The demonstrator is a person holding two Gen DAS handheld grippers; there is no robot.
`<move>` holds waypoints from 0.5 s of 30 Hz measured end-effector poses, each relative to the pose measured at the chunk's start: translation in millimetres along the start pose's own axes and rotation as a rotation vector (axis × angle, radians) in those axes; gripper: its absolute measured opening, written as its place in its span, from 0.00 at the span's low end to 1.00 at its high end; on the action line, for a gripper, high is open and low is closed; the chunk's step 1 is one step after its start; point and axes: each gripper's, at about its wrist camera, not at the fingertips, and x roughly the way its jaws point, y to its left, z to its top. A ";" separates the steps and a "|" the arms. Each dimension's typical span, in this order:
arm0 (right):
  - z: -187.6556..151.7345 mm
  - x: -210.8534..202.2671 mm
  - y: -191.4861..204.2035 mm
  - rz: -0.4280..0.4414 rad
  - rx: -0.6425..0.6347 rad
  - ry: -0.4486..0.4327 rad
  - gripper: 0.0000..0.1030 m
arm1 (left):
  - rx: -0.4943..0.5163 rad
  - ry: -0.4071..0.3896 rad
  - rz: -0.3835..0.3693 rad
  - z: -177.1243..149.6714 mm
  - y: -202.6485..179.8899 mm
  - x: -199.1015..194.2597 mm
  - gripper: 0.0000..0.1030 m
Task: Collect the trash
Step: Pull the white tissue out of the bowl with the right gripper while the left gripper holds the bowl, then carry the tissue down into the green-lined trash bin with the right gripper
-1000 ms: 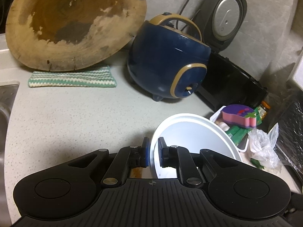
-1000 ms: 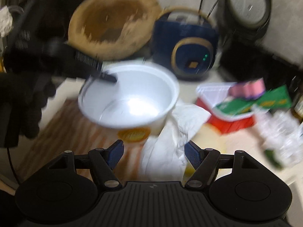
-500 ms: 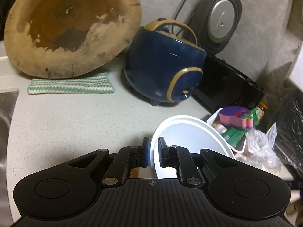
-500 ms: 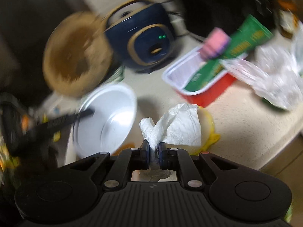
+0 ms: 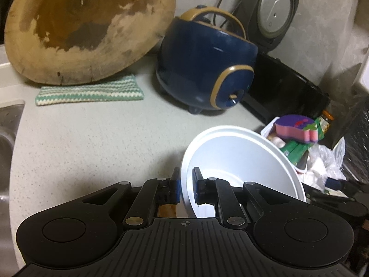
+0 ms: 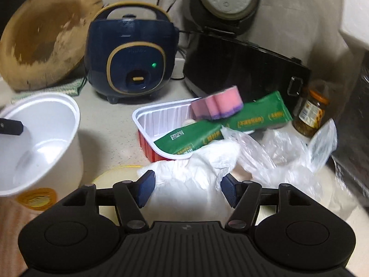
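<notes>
On the speckled worktop [image 5: 92,143], a round wooden board [image 5: 87,27] leans at its back edge, the left gripper [image 5: 185,185] pinches the smooth white bowl's [image 5: 242,161] rim, and the right gripper's [image 6: 188,190] jaws are opening around crumpled white tissue [image 6: 191,175].

From the left tongs [image 5: 184,185] we look down, close over the white bowl [image 5: 242,161], toward the blue cooker [image 5: 207,69] ahead. From the right tongs [image 6: 188,190] we face the same counter; both views share bowl [image 6: 39,143], cooker [image 6: 131,55] and wooden board [image 6: 46,34].
</notes>
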 end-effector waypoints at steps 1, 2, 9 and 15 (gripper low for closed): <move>0.8 3.5 1.2 0.000 -0.001 0.008 0.60 | 0.002 0.003 -0.003 -1.0 -0.4 0.9 0.13; 1.6 6.6 0.9 0.000 0.004 0.020 0.60 | 0.006 0.005 -0.007 -2.0 -0.3 1.9 0.13; 3.5 -1.2 -20.1 0.043 0.217 0.100 0.12 | -0.016 -0.020 -0.098 -6.8 12.4 6.6 0.18; -1.8 -63.5 -53.3 0.122 0.411 0.039 0.11 | -0.019 0.015 -0.098 -3.3 9.3 14.6 0.12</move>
